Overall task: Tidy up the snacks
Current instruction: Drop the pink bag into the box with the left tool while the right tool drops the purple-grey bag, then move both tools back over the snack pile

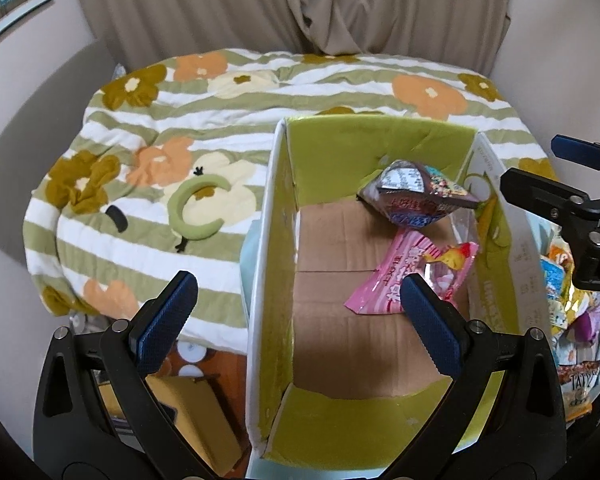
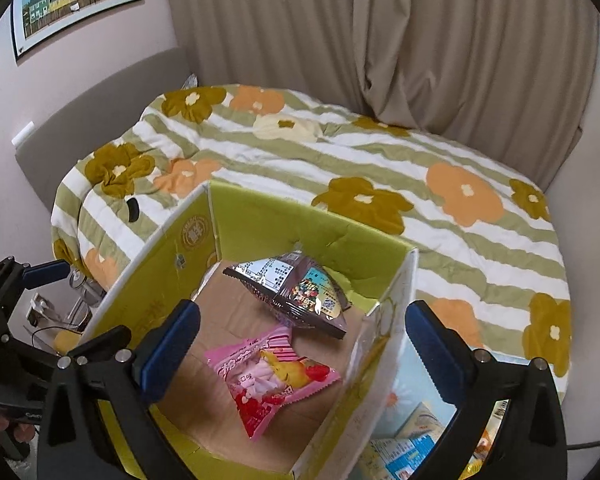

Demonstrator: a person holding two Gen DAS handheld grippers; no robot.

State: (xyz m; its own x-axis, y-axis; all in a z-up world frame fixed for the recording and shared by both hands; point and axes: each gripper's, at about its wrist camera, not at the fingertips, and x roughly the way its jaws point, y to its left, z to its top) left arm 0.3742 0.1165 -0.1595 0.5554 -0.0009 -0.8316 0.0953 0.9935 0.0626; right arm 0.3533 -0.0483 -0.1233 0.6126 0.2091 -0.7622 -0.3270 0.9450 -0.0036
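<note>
An open cardboard box point(image 1: 278, 240) point(image 2: 388, 280) with green inner walls stands at the edge of a bed. On its brown floor lie a pink snack bag point(image 1: 384, 288) point(image 2: 268, 380) and, farther back, a dark foil snack bag point(image 1: 412, 196) point(image 2: 296, 292). My left gripper point(image 1: 300, 300) hovers open over the box's left wall, nothing between its blue pads. My right gripper point(image 2: 304, 336) is open above the pink bag, empty. In the left wrist view, the right gripper point(image 1: 548, 172) shows at the right edge.
More snack packets point(image 1: 572, 320) point(image 2: 404, 452) are piled outside the box on its right side. A flowered striped quilt point(image 1: 180, 128) point(image 2: 460, 220) covers the bed behind. Curtains point(image 2: 420, 40) hang at the back. A yellow item point(image 1: 196, 420) lies on the floor left of the box.
</note>
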